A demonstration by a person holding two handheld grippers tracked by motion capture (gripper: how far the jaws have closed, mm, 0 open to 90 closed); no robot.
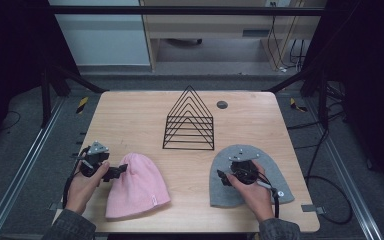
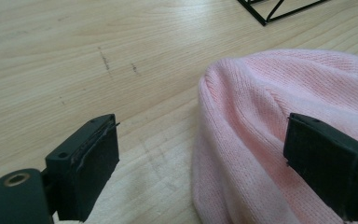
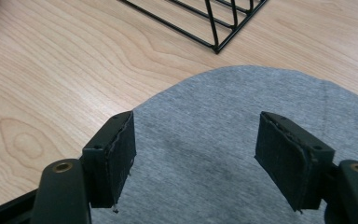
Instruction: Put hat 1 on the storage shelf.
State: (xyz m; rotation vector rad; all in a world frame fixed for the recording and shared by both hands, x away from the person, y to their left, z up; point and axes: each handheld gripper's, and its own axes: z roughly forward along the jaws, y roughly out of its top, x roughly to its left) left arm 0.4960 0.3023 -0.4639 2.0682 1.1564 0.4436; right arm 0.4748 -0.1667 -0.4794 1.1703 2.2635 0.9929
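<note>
On the wooden table (image 1: 130, 115) two knit caps lay flat, one before each hand. The pink beanie (image 1: 136, 186), of ribbed knit with a small pale tag near its cuff, lay at the near left, its rounded crown pointing away from the person and its long axis running from crown to cuff towards the near edge. The left hand-held gripper (image 1: 120, 170) stood at the crown's left side, pointing right at it; in the left gripper view its jaws gaped wide, one over bare wood and the other above the pink knit (image 2: 279, 135), with the crown's folded edge between them and nothing pinched yet. The grey beanie (image 1: 267, 187), of smoother, felt-like cloth, lay at the near right, likewise crown-away. The right hand-held gripper (image 1: 223, 178) hovered over its left part, jaws apart and empty, and the right gripper view showed the grey cloth (image 3: 205, 140) spread under and between them, whether touching could not be told. Each cap was nearest its own hand, so each seemed due a pinch near the crown. Behind and between the caps stood a black wire rack (image 1: 190, 120) of triangular frames in a row, rigid and open, well apart from both, probably where the soft, limp caps would go.
</note>
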